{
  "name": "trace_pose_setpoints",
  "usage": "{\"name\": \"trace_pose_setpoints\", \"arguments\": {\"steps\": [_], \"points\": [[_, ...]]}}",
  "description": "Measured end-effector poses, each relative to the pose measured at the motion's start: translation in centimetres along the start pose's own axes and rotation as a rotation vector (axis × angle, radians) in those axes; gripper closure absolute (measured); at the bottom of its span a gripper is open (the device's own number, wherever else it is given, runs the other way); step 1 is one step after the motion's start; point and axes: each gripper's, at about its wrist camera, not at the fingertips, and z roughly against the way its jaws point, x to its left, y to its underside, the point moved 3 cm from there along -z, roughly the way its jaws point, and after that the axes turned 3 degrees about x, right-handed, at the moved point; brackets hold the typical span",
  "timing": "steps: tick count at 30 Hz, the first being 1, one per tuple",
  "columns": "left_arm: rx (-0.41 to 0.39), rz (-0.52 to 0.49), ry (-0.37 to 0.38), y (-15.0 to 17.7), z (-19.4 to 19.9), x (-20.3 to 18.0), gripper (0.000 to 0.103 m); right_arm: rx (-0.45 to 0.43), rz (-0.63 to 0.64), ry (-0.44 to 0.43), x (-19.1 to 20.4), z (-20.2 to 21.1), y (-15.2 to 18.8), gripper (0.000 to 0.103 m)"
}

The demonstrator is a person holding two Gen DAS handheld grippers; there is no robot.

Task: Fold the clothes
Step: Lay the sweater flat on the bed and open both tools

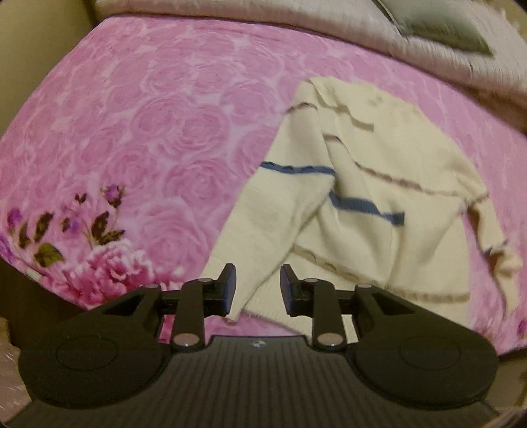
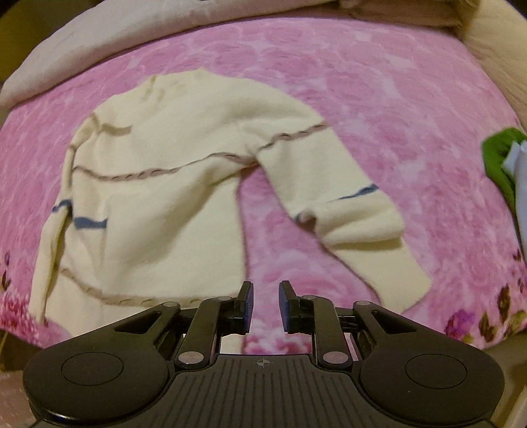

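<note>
A cream knit sweater [image 1: 362, 210] with thin brown and blue stripes lies on the pink rose-pattern bedspread [image 1: 148, 131]. In the left wrist view one sleeve is folded across its body and its hem corner reaches between the fingers of my left gripper [image 1: 257, 289], which is open with nothing clamped. In the right wrist view the sweater [image 2: 171, 184] lies spread, its right sleeve [image 2: 329, 197] bent down toward the bed's near edge. My right gripper [image 2: 265, 306] is open and empty, over the pink cover just right of the sweater's hem.
A beige blanket [image 1: 296, 19] lies bunched along the far side of the bed, with a grey pillow [image 1: 438, 29] on it. A green and white garment [image 2: 507, 171] lies at the bed's right edge. The bedspread's near edge [image 2: 477, 332] has a floral print.
</note>
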Motion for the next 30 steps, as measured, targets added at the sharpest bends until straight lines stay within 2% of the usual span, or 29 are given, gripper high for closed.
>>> {"name": "trace_pose_setpoints", "arguments": {"steps": [4,7,12,18,23,30], "points": [[-0.044,-0.141,-0.056,-1.3,0.9,-2.5,0.075,-0.058,-0.041,-0.007,1.1,1.8,1.0,0.082],[-0.083,-0.214,-0.079,-2.1,2.0,-3.5,0.074,-0.088,-0.072,0.021,2.0,3.4,2.6,0.082],[-0.114,-0.292,-0.074,-2.1,3.5,-2.8,0.07,-0.101,-0.11,0.081,4.9,5.0,5.8,0.082],[-0.094,-0.37,-0.043,-1.1,3.1,0.0,0.07,-0.105,-0.189,0.111,8.9,5.7,10.6,0.082],[-0.068,-0.421,-0.039,-0.2,2.4,1.9,0.07,-0.093,-0.259,0.103,11.4,5.5,13.9,0.082],[-0.033,-0.428,-0.01,0.6,1.5,3.0,0.069,-0.063,-0.262,0.098,13.0,5.2,15.2,0.082]]}}
